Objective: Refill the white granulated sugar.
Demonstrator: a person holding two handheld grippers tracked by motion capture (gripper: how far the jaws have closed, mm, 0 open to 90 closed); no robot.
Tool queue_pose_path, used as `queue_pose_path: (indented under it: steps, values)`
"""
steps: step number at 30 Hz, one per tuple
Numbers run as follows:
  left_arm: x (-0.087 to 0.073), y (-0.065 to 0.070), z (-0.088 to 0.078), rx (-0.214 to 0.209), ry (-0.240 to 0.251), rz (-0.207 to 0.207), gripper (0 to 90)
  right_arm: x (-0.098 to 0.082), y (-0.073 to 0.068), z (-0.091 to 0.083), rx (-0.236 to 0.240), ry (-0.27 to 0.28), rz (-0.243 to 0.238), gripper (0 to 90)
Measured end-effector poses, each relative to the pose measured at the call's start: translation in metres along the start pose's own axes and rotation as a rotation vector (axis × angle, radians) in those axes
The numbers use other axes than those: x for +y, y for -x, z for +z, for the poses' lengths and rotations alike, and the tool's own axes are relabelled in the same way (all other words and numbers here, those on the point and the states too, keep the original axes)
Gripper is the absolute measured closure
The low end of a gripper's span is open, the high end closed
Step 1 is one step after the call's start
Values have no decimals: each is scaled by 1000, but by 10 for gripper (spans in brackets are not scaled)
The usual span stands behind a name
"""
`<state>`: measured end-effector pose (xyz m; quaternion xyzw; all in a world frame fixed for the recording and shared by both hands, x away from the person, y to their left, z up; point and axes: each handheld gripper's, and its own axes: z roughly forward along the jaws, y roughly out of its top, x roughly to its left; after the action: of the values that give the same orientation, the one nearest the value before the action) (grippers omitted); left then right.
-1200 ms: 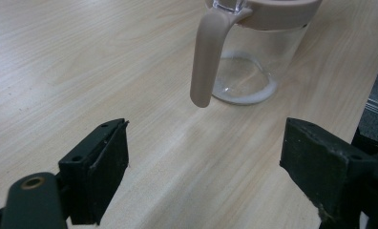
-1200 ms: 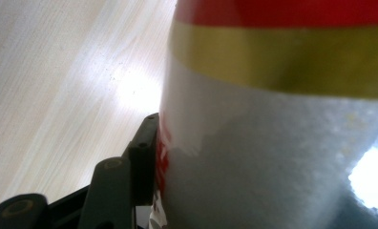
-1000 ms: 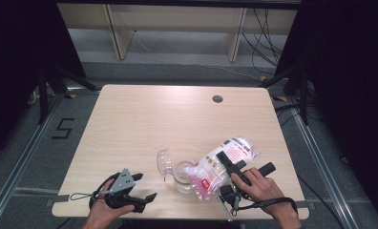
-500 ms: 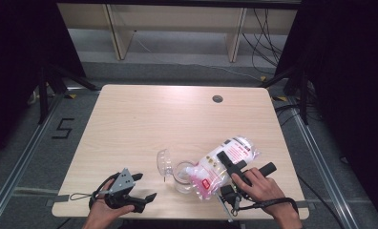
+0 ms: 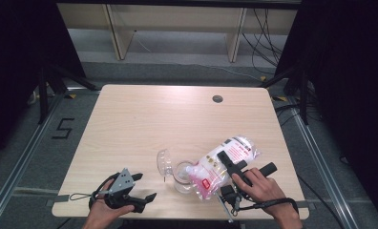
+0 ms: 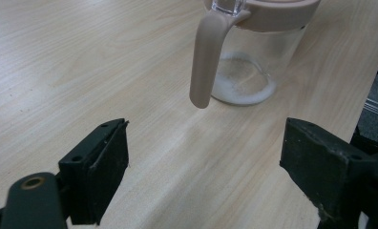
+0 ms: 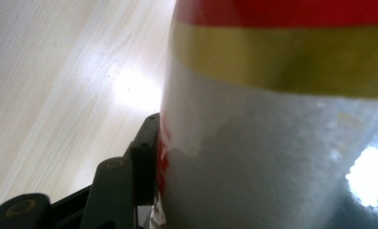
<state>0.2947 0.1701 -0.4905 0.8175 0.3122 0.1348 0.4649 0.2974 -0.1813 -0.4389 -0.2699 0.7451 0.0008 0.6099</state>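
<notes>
The right tool (image 5: 232, 168) is clamped on a bag (image 5: 220, 167) of white powder, tipped with its mouth at the open jar (image 6: 246, 52), which stands near the counter's (image 5: 144, 124) front edge with a little powder in its bottom. The left tool (image 5: 141, 187), jaws apart and holding nothing, rests well left of the jar. To pour well, the person should probably keep the mouth over the rim and tilt slowly, so nothing spills.
</notes>
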Motion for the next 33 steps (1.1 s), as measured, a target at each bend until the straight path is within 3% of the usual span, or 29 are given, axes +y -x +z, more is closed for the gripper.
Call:
queue_pose_path:
  steps: [3,4,6,15,17,19,21,22,33]
  values:
    - [0,0,0,0,-1,6,161,0,0,-1,0,-3,5,505]
    - [0,0,0,0,-1,3,161,0,1,1,-11,19,0,506]
    - [0,0,0,0,0,2,161,1,0,-1,6,-2,23,506]
    - [0,0,0,-1,1,1,161,2,0,0,3,9,21,509]
    - [0,0,0,0,0,3,161,1,-1,0,7,1,43,509]
    - [0,0,0,0,-1,3,161,0,1,-1,0,2,28,509]
    - [0,1,0,-4,11,-10,161,0,1,-1,1,2,49,510]
    - [0,1,0,-4,9,-10,161,0,3,0,-5,9,28,510]
    - [0,0,-1,-2,6,-2,161,-1,1,-3,9,-16,48,511]
